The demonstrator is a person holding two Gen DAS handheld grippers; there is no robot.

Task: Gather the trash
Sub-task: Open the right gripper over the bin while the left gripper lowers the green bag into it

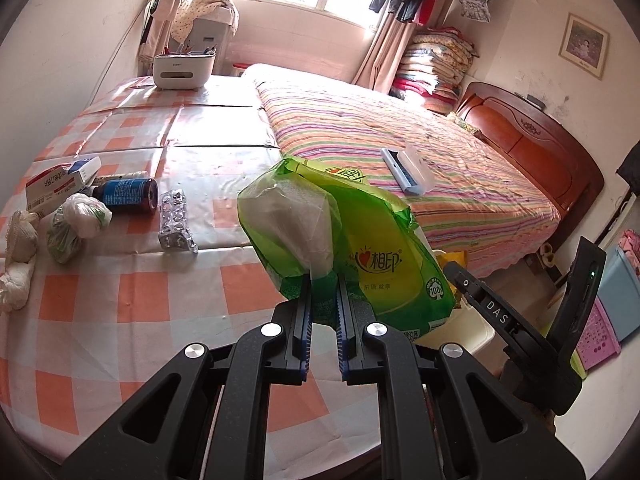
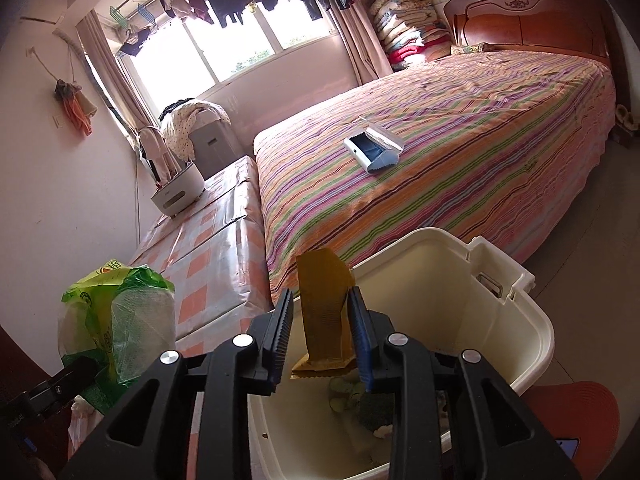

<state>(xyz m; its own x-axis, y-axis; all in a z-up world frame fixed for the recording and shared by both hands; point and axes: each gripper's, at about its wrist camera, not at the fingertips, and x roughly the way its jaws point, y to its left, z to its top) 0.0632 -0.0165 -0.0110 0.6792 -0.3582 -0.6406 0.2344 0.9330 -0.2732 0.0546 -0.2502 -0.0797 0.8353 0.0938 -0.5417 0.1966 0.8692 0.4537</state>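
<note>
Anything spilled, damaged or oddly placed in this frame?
Nothing spilled or broken. Oddest is a blue-and-white lint-brush-like item lying open on the striped bed. Uncollected trash remains on the checkered table: blister pack, blue can, crumpled bags.

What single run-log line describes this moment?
left gripper: shut on green bag | right gripper: open, yellow wrapper between jaws above bin

Both views ride on the tongs, looking forward and down. The left wrist view faces across the checked tabletop (image 1: 120, 288) toward the far window. The right wrist view hangs close above a bin (image 2: 516, 320). Both share the striped bed (image 1: 400, 148).
</note>
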